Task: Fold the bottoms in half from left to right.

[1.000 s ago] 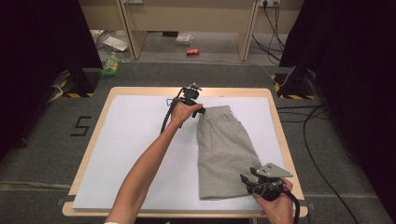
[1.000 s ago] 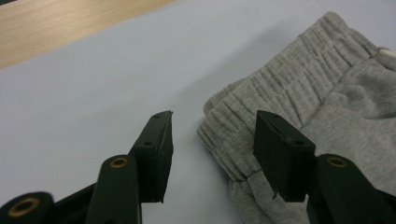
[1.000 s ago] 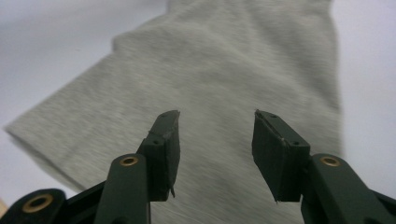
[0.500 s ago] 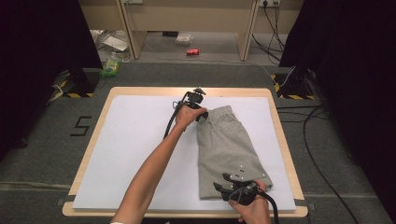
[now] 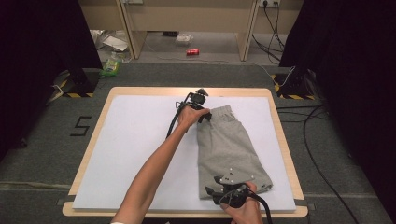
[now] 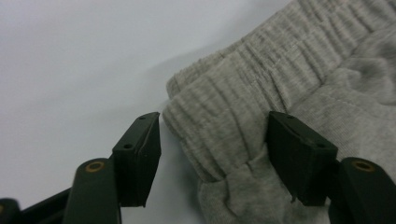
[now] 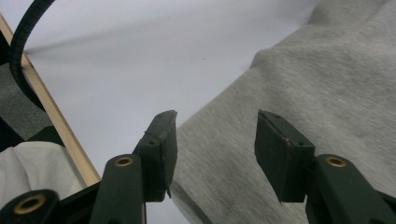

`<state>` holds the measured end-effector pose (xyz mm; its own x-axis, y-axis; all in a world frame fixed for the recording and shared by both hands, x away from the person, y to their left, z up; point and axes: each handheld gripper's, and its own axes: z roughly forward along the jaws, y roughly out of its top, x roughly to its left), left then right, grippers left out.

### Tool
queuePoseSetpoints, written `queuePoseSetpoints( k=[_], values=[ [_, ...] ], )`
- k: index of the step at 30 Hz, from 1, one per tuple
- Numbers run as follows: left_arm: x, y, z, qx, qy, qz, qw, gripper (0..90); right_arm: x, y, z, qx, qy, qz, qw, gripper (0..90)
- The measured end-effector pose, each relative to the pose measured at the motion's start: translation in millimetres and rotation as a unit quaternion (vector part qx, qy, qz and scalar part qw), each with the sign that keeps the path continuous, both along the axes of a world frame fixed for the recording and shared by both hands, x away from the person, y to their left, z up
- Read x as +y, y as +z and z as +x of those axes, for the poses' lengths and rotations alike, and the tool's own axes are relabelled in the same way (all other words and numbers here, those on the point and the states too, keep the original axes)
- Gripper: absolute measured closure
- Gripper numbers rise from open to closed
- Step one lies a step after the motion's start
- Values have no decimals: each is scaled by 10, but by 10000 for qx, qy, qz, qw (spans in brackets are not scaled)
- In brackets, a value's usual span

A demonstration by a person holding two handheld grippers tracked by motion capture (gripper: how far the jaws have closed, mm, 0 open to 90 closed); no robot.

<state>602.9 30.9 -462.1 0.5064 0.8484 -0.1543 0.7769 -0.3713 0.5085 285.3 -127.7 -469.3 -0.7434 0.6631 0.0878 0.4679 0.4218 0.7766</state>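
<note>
Grey shorts [image 5: 231, 144] lie folded lengthwise on the white sheet [image 5: 140, 140], waistband at the far end. My left gripper [image 5: 205, 117] is at the waistband's left corner. In the left gripper view its jaws [image 6: 215, 123] have just been opening and straddle the bunched waistband [image 6: 224, 126], with the left pad clear of the cloth. My right gripper [image 5: 211, 191] is at the near left corner of the hem. In the right gripper view it [image 7: 215, 121] stands open over the grey fabric [image 7: 317, 84], whose edge runs between the jaws.
The sheet covers a wooden-edged table [image 5: 187, 91]; its near edge [image 7: 60, 126] is close to my right gripper. On the floor beyond lie a red can [image 5: 192, 52] and green packaging [image 5: 110, 65]. Cables [image 5: 317, 154] run along the right.
My right gripper has moved left along the near hem, from the shorts' right corner to the left corner. The left hand has stayed at the waistband.
</note>
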Motion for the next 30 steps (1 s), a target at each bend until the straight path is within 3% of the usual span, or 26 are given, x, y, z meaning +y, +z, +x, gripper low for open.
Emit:
queuePoseSetpoints(
  k=[3,9,16,19,22,24,30],
  values=[
    [-13,-44,7,20,-11,-109,9999,363,42,-26,-2,12,55,-3,10000,485],
    [-4,-51,-3,8,-104,-361,9993,539,181,-93,-36,58,307,-116,9994,468],
    [-13,-43,-13,-139,-170,-355,9991,626,315,-233,-31,89,307,-487,9983,443],
    [-18,-39,-17,-179,-214,-322,9991,639,320,-250,-31,-93,296,-577,9979,526],
    [-17,-35,-20,-224,-243,-314,9990,654,285,-264,-34,-237,200,-561,9979,730],
    [-15,-30,-18,-263,-277,-305,9988,670,268,-268,-24,-236,196,-513,9982,807],
    [53,-3,-4,-317,-404,-319,9982,710,353,-245,15,-287,419,-417,9978,824]
  ],
)
